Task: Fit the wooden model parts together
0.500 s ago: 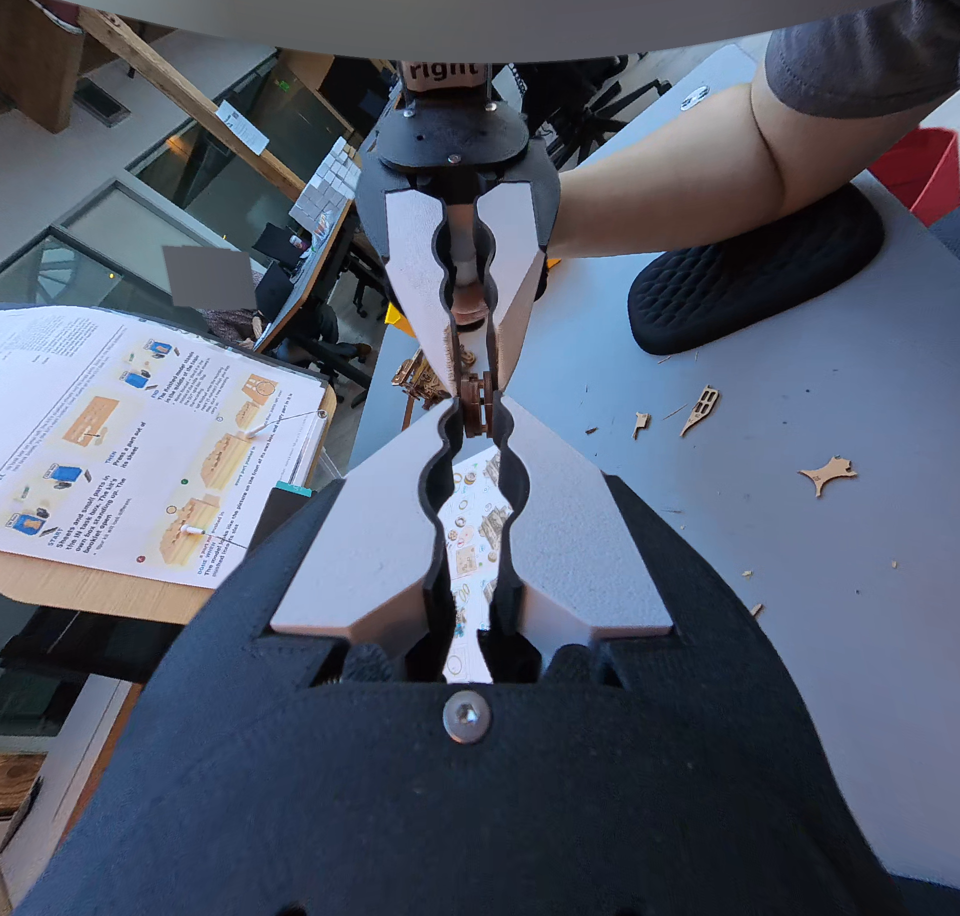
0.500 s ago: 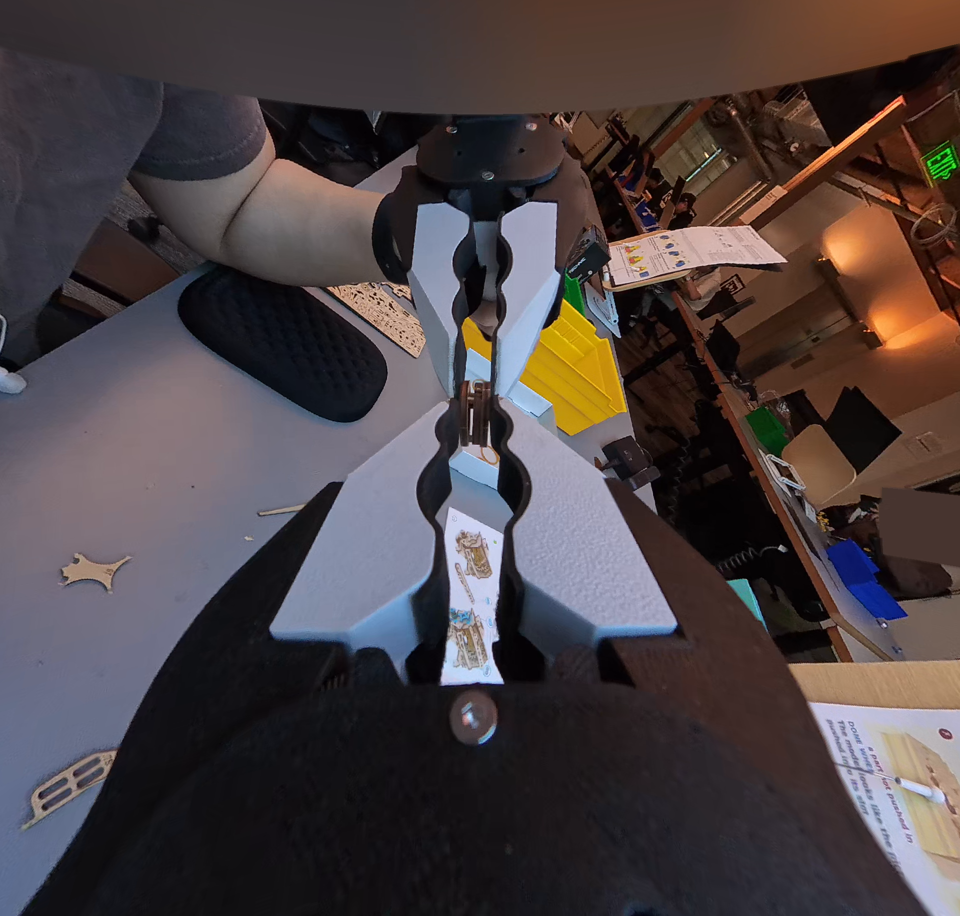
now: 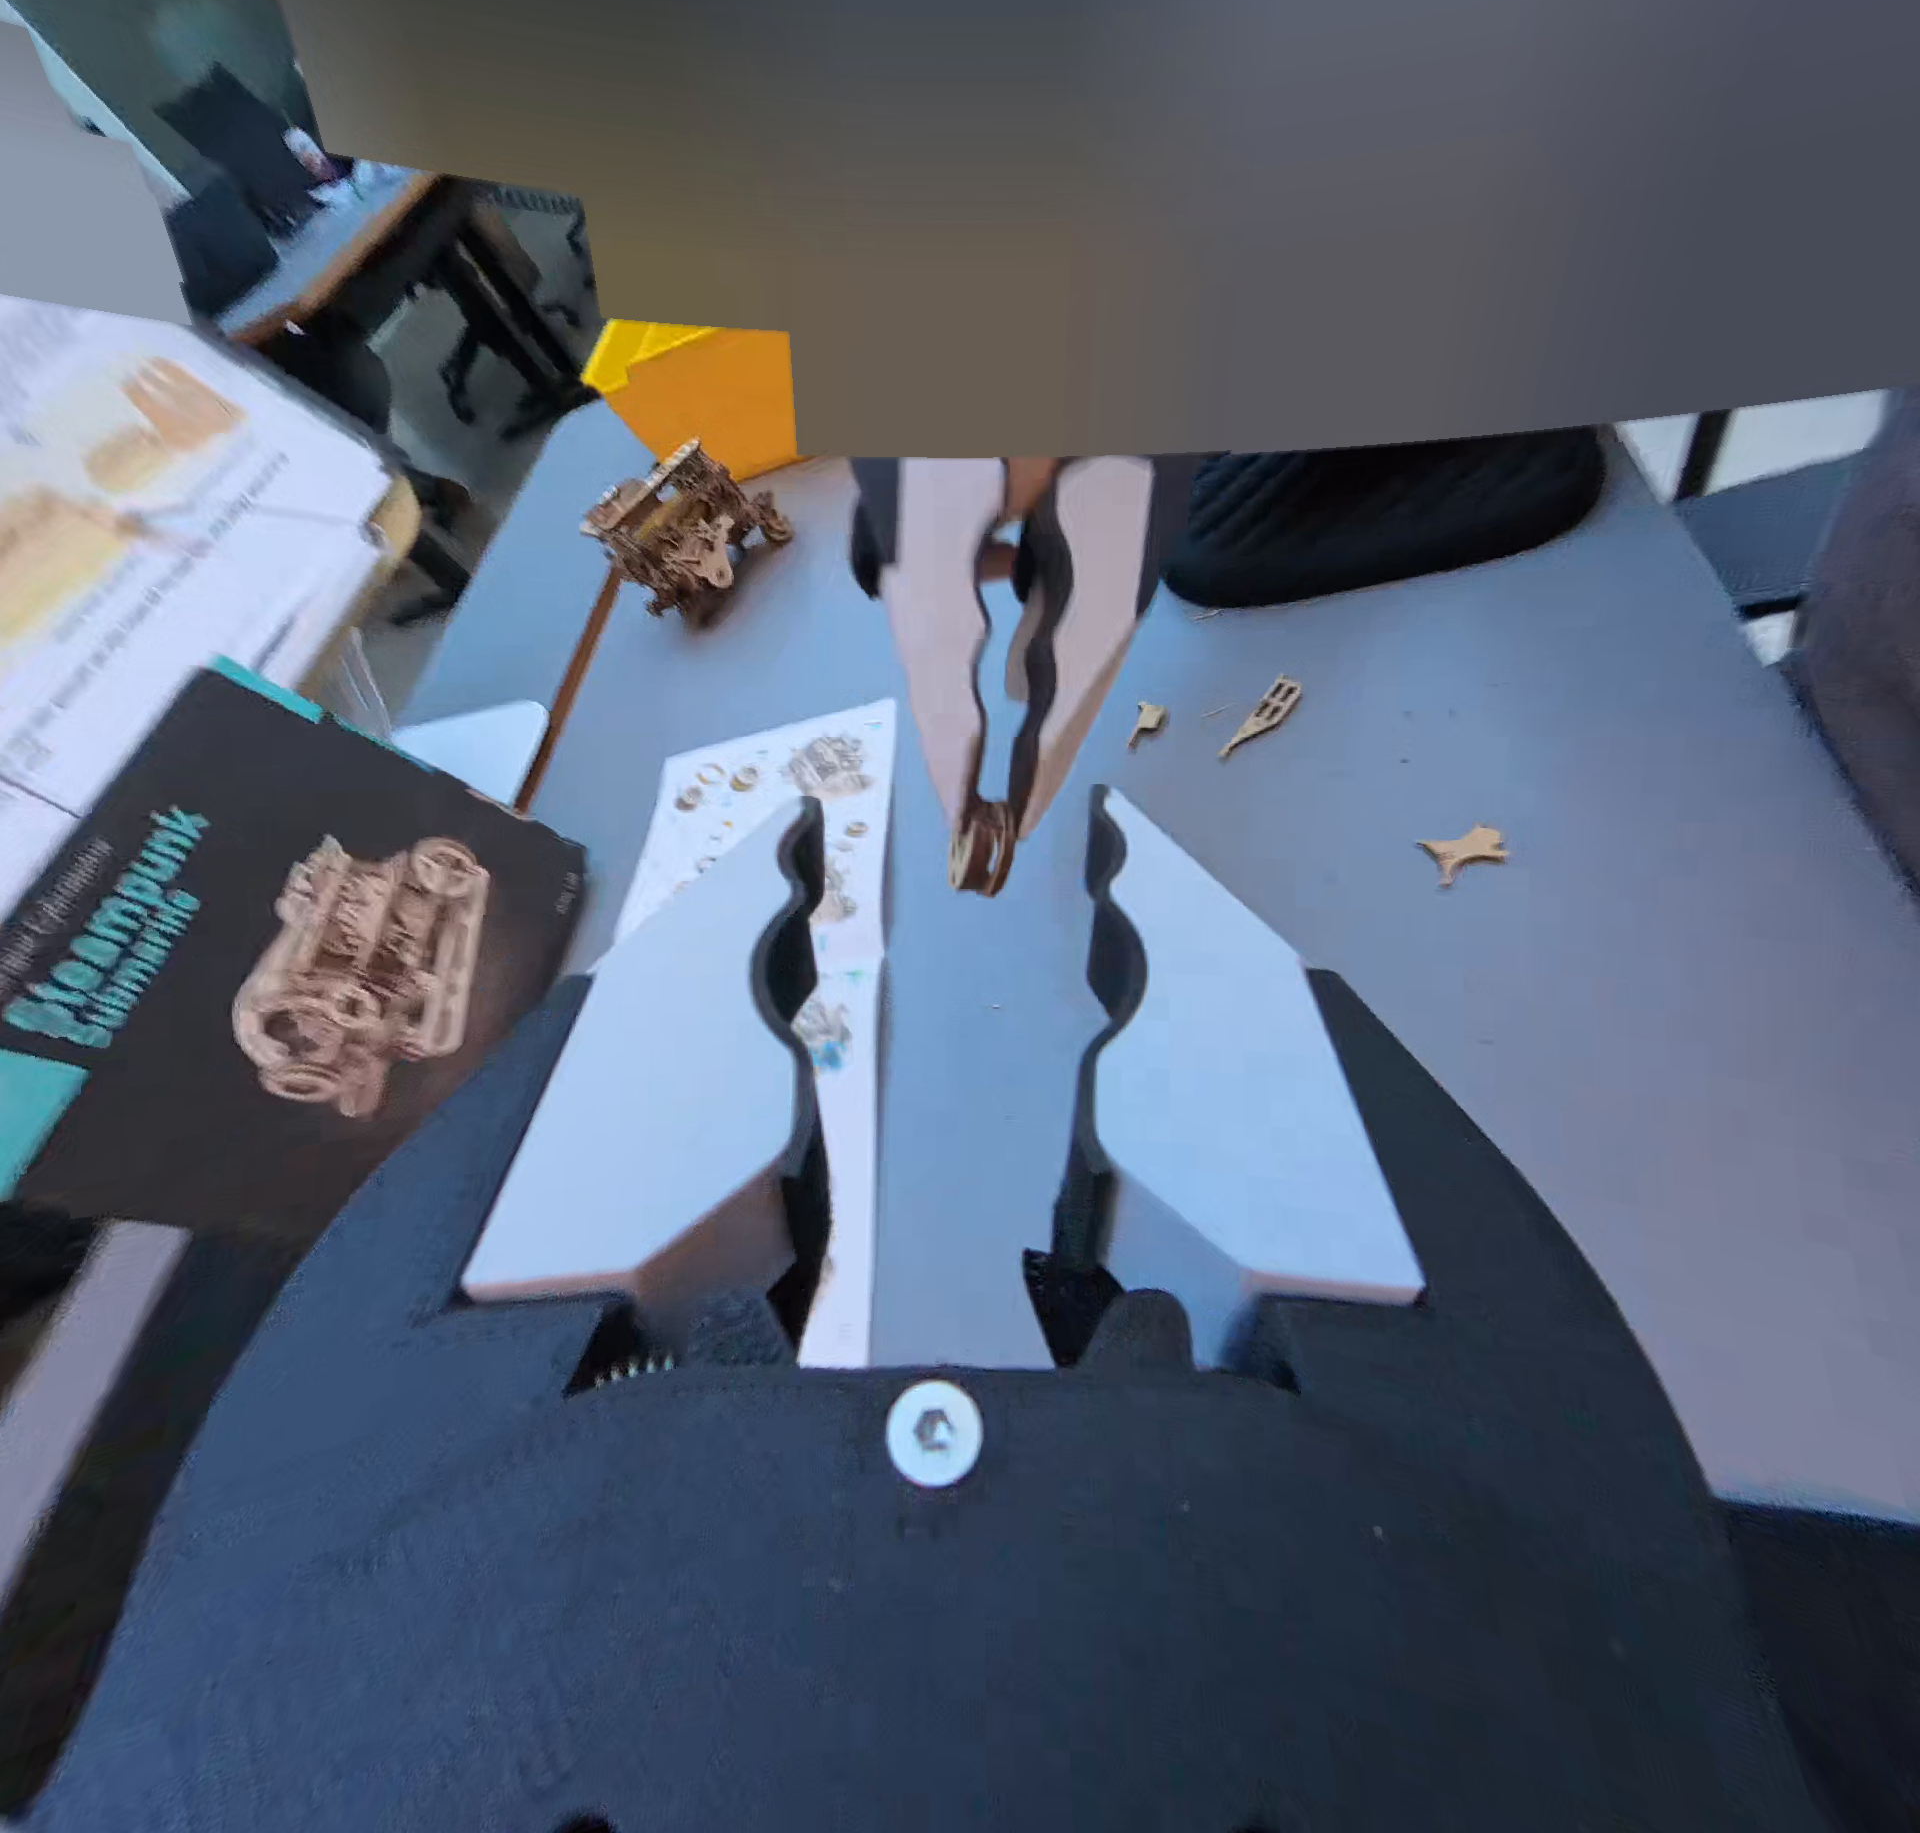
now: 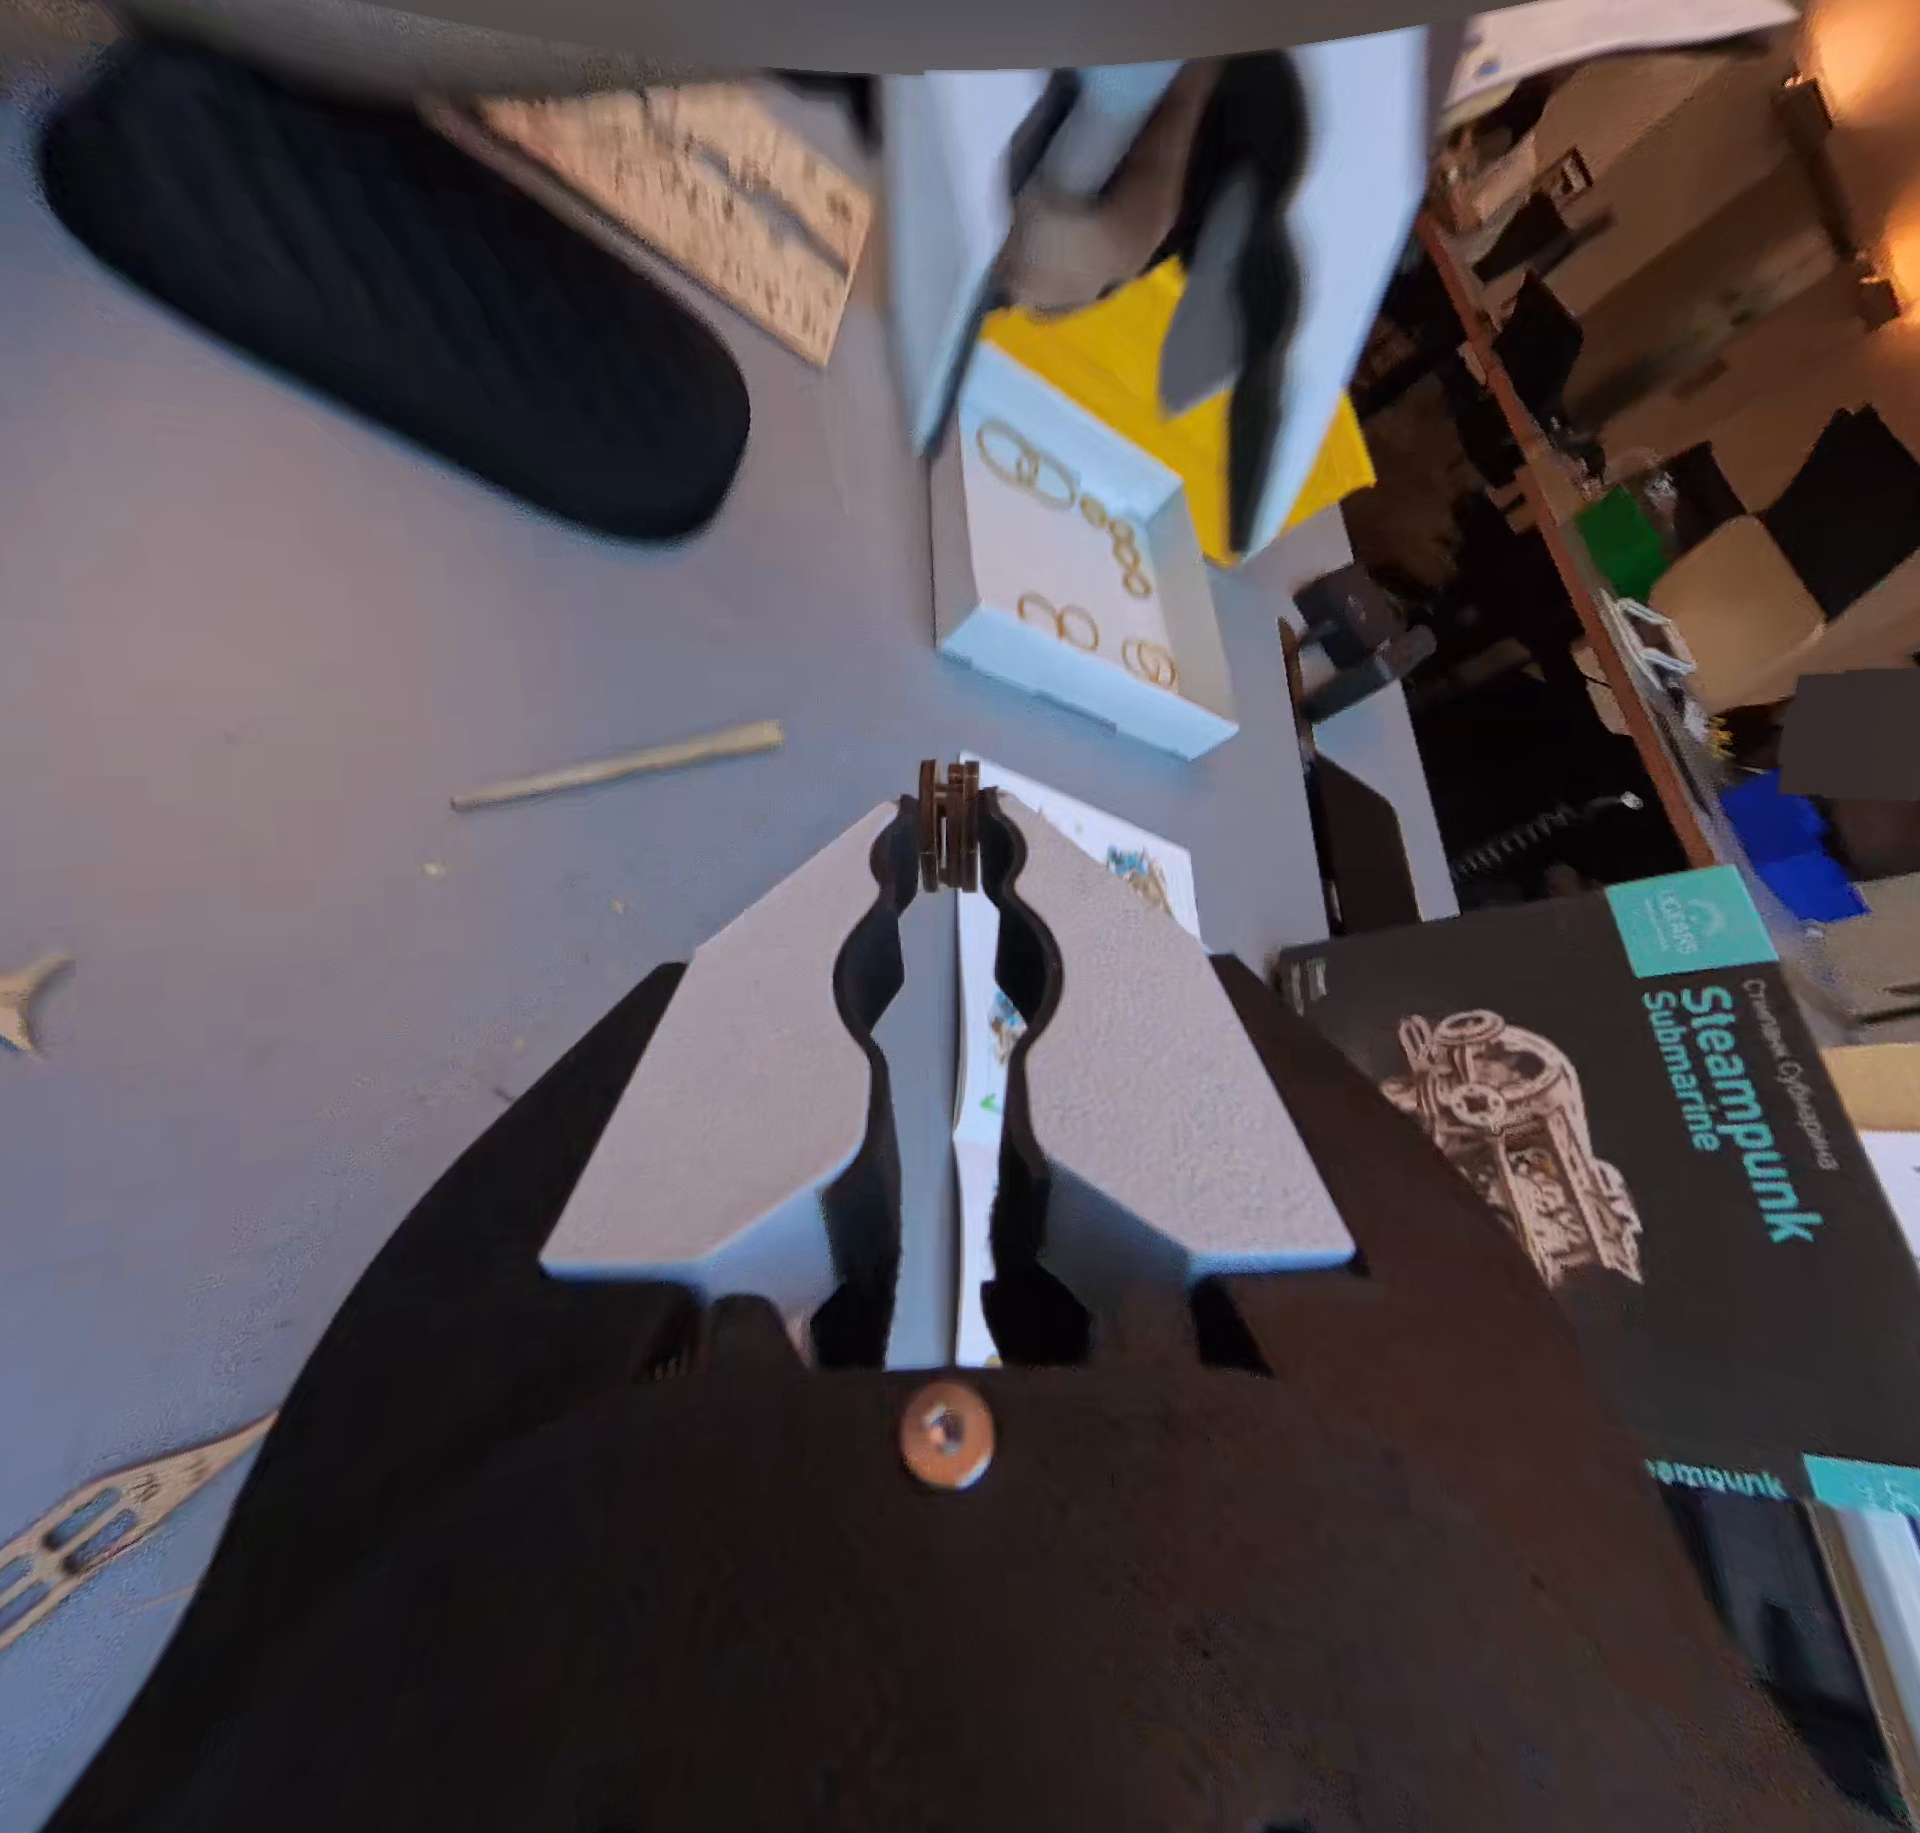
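A: Grippers first, then; how do they stand?

B: Right gripper (image 4: 948,827) is clenched on the small wooden disc stack (image 4: 948,825), pinching it at the very fingertips; left gripper (image 3: 951,827) is spread wide and holds nothing.

A: And where is the stack itself?

B: Above the grey table (image 3: 1455,1108), just beyond the left gripper's parted fingers (image 3: 675,1087); a printed parts sheet (image 3: 769,796) lies on the table below.

A: What else is on the table?

B: A partly built wooden model (image 3: 681,531) stands near the far edge beside a yellow bin (image 3: 707,396); a black model box (image 3: 281,962) lies nearer; loose wooden offcuts (image 3: 1460,851) are scattered nearby; a white tray of rings (image 4: 1081,578) sits beyond the right gripper.
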Tool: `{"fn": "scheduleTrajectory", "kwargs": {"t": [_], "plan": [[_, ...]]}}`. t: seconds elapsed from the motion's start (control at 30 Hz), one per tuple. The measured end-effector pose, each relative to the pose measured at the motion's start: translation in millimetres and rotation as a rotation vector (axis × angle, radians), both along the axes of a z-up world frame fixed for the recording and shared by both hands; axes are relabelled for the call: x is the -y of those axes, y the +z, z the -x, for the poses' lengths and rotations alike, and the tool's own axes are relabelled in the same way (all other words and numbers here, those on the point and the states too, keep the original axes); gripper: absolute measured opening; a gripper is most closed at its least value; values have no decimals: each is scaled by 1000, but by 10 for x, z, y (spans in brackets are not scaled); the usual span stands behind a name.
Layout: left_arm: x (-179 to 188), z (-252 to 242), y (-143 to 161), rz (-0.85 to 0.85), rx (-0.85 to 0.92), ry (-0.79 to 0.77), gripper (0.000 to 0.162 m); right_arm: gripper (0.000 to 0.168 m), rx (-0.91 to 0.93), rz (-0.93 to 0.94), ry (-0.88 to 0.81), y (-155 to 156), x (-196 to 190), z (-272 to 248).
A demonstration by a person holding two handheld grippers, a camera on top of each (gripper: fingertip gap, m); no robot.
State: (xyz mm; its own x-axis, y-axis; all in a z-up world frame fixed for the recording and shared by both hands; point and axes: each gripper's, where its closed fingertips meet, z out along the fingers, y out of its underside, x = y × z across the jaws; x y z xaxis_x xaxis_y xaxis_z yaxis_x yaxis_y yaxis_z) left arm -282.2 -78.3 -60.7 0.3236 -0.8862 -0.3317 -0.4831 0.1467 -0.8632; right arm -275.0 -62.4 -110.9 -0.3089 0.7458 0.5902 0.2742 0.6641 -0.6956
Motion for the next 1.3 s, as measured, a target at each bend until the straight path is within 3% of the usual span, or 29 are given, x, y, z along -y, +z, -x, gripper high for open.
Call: {"fn": "scheduleTrajectory", "kwargs": {"t": [0.1, 0.2, 0.33, 0.37, 0.47, 0.53, 0.6, 0.67, 0.8, 0.9, 1.0, 1.03, 1.1, 1.23, 1.27, 1.3], "plan": [[48, 230, 52, 122, 190, -1, 30, 10, 130, -283, -33, -718, 69, -11], [-33, 396, -62, 116, 219, 91, 29, 11, 198, -338, -49, -955, 138, -25], [-3, 415, -198, 131, 255, 139, 33, 36, 270, -128, -81, -966, 207, -122], [10, 419, -242, 135, 268, 144, 34, 34, 288, -37, -66, -961, 269, -166], [15, 453, -365, 139, 304, 167, 33, 8, 219, 339, -108, -746, 302, -163], [11, 445, -365, 133, 346, 169, 30, 3, 157, 596, -169, -624, 207, -81], [-5, 441, -365, 119, 365, 174, 27, 0, 234, 720, -150, -741, 235, -57], [-20, 447, -384, 117, 373, 181, 24, 0, 313, 699, -195, -863, 187, -50], [-9, 443, -408, 124, 366, 181, 21, 0, 253, 582, -160, -718, 205, 37], [16, 420, -390, 114, 360, 171, 19, 0, 368, 521, -190, -1036, 187, 9], [34, 408, -376, 98, 351, 169, 18, 0, 212, 480, -155, -636, 214, 56], [37, 402, -376, 99, 348, 168, 18, 0, 208, 485, -154, -635, 206, 52], [33, 397, -396, 105, 342, 168, 18, 0, 368, 500, -205, -1029, 137, -24], [9, 404, -466, 119, 314, 181, 19, 0, 198, 471, -169, -622, 157, 56], [7, 403, -471, 121, 313, 182, 18, 0, 193, 486, -159, -628, 184, 66], [6, 400, -479, 124, 311, 182, 18, 0, 298, 506, -180, -866, 184, 31]]}}
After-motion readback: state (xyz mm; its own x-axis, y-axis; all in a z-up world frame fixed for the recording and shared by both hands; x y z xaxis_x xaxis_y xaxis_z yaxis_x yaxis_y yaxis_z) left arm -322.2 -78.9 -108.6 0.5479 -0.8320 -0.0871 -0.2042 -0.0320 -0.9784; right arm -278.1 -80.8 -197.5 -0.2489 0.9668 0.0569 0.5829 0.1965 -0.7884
